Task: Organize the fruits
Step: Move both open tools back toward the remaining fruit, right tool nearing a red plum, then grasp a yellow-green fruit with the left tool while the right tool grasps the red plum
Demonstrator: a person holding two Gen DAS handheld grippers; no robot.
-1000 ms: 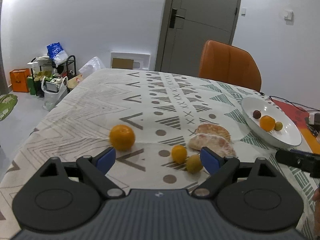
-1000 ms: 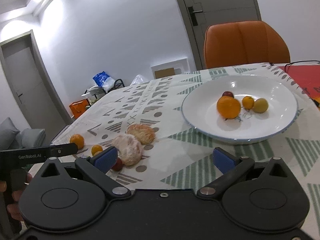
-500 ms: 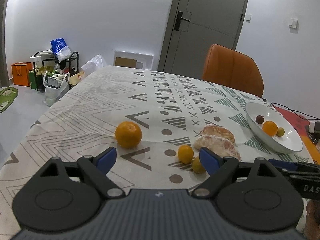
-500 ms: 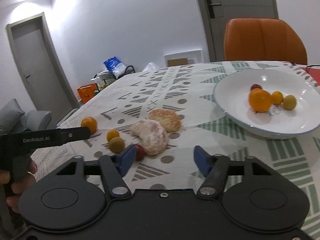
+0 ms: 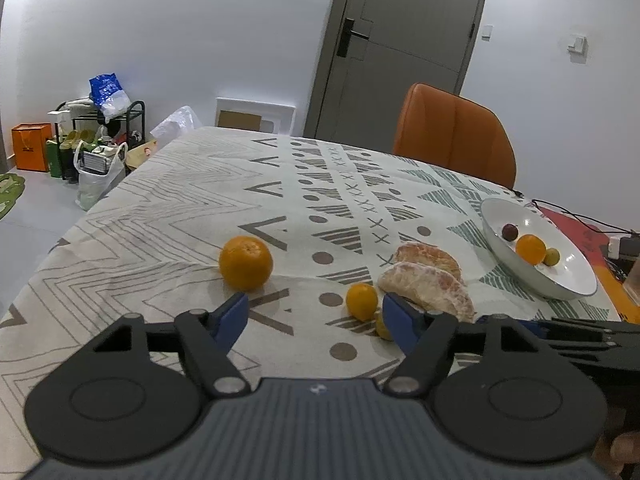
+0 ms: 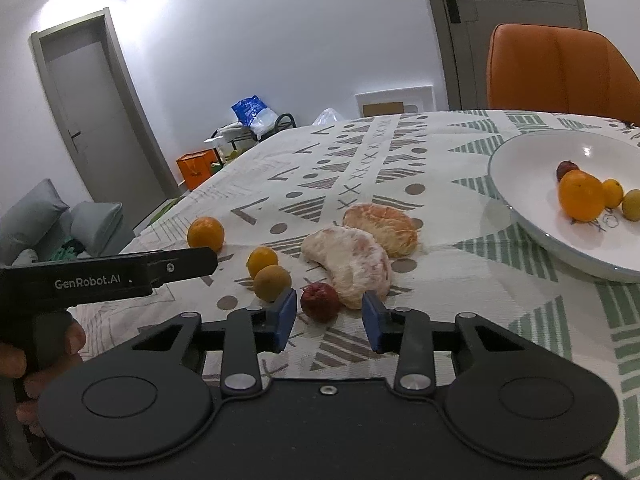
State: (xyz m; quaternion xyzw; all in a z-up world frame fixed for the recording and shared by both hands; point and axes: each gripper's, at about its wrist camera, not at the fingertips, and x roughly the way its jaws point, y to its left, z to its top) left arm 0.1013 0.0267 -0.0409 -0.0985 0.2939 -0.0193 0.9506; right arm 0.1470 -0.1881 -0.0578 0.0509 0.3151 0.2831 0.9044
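Right gripper (image 6: 329,322), jaws just closing but not yet touching, is lining up on the red fruit (image 6: 320,301) beside the peeled segments (image 6: 348,266); left gripper (image 5: 316,322) is narrowing, empty; next, clamp and carry to the plate (image 6: 520,184).

Both hand-held grippers, left (image 5: 314,318) and right (image 6: 329,317), have just been closing, nothing clamped.

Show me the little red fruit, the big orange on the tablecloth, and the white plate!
little red fruit (image 6: 320,300): right wrist view, middle of its wrinkled skin.
big orange (image 5: 245,263): left wrist view, centre of its peel.
white plate (image 6: 520,168): right wrist view, bare inner surface near its left rim.
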